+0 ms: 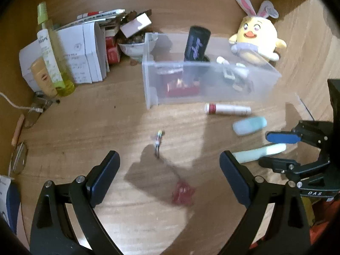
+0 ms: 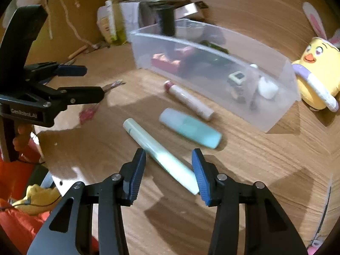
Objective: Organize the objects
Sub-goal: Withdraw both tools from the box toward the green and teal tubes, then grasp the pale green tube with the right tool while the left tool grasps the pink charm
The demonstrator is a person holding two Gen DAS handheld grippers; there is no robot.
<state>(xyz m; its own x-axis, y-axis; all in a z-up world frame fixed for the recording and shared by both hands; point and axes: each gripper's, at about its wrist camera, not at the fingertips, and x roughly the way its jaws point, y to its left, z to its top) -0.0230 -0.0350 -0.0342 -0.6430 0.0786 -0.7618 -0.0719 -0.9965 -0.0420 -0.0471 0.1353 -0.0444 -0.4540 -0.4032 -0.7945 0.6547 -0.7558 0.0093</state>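
Observation:
A pale green tube (image 2: pixel 161 155) lies slantwise on the wooden table between the fingers of my right gripper (image 2: pixel 169 157). Both pads stand close beside it and it still rests on the wood. The left wrist view shows the same gripper (image 1: pixel 264 149) straddling that tube (image 1: pixel 250 155). A teal bottle (image 2: pixel 191 127) and a white tube with a red cap (image 2: pixel 191 102) lie just beyond, in front of a clear plastic bin (image 2: pixel 212 48) that holds several items. My left gripper (image 1: pixel 170 170) hangs wide open over a small red wrapper (image 1: pixel 182 195); a tiny figure (image 1: pixel 158 142) stands ahead of it.
A yellow plush chick (image 1: pixel 255 40) sits right of the bin (image 1: pixel 153 80). Back left stand white boxes (image 1: pixel 85 55), a yellow-green spray bottle (image 1: pixel 53 48) and a bowl (image 1: pixel 136 46). Glasses (image 1: pixel 19 159) and a cable (image 1: pixel 12 104) lie at the left edge.

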